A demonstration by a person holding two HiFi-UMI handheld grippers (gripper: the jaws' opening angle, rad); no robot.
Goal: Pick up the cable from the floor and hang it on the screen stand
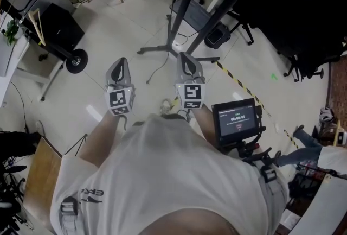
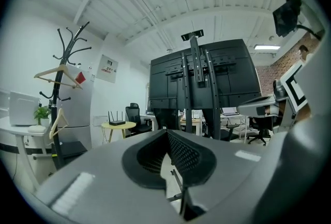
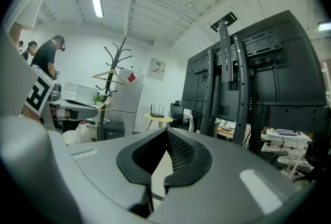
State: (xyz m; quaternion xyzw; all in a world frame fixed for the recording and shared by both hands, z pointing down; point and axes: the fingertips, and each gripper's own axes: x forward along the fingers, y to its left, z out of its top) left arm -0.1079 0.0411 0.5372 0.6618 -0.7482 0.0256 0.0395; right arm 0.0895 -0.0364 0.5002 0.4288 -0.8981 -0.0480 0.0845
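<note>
With the left gripper (image 1: 121, 64) and right gripper (image 1: 186, 60) both shut and empty, and the cable (image 1: 157, 71) lying on the floor (image 1: 133, 19) just ahead beside the screen stand (image 1: 187, 0) base, one gripper probably needed opening before descending squarely over the cable.

Nothing legible; the small screen's (image 1: 237, 120) digits are blurred.

Pale tiled floor (image 1: 130, 17) bears the screen stand (image 1: 157, 49) on its splayed legs. A thin dark cable (image 1: 156, 72) lies just before its base, hazard tape (image 1: 238, 83) runs off to its right, and a wheeled black cart (image 1: 59, 27) stands to its left.
</note>
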